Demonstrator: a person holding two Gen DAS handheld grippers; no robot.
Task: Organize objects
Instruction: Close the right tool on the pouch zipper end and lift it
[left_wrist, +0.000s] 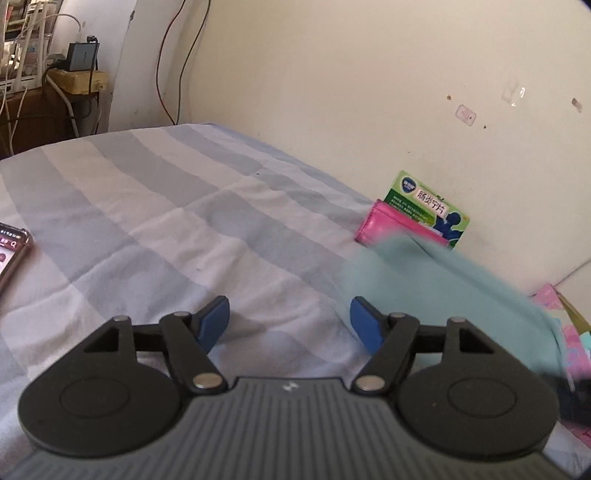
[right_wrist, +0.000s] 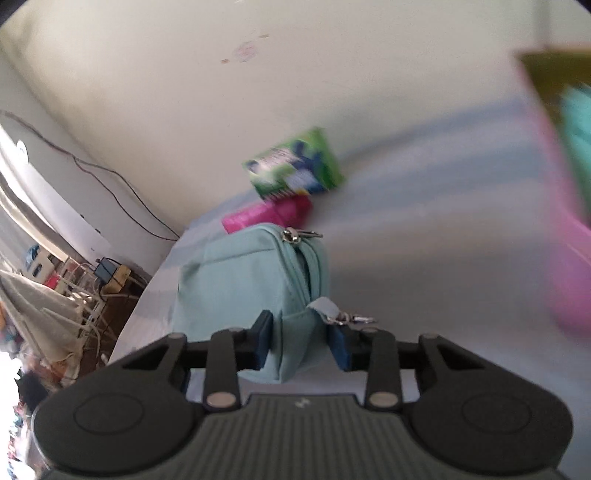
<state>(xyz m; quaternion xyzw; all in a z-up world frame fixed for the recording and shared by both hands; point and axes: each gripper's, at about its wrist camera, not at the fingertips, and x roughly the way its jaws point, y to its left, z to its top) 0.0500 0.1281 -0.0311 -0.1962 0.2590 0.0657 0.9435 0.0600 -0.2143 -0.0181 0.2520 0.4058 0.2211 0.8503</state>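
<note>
My right gripper (right_wrist: 303, 343) is shut on the end of a light teal zip pouch (right_wrist: 251, 288) and holds it above the striped bed; the view is tilted and blurred. The same pouch shows blurred at the right of the left wrist view (left_wrist: 443, 291). My left gripper (left_wrist: 290, 325) is open and empty over the blue and white striped sheet (left_wrist: 166, 229). A green medicine box (left_wrist: 428, 206) leans on the wall behind a pink wallet (left_wrist: 391, 229). Both also show in the right wrist view, the box (right_wrist: 295, 166) and the wallet (right_wrist: 266, 214).
A phone (left_wrist: 11, 254) lies at the sheet's left edge. A pink container (right_wrist: 565, 236) with teal contents is at the right. A cluttered shelf with cables and a charger (left_wrist: 81, 59) stands beyond the bed's far end. The wall (left_wrist: 369, 92) runs along the bed.
</note>
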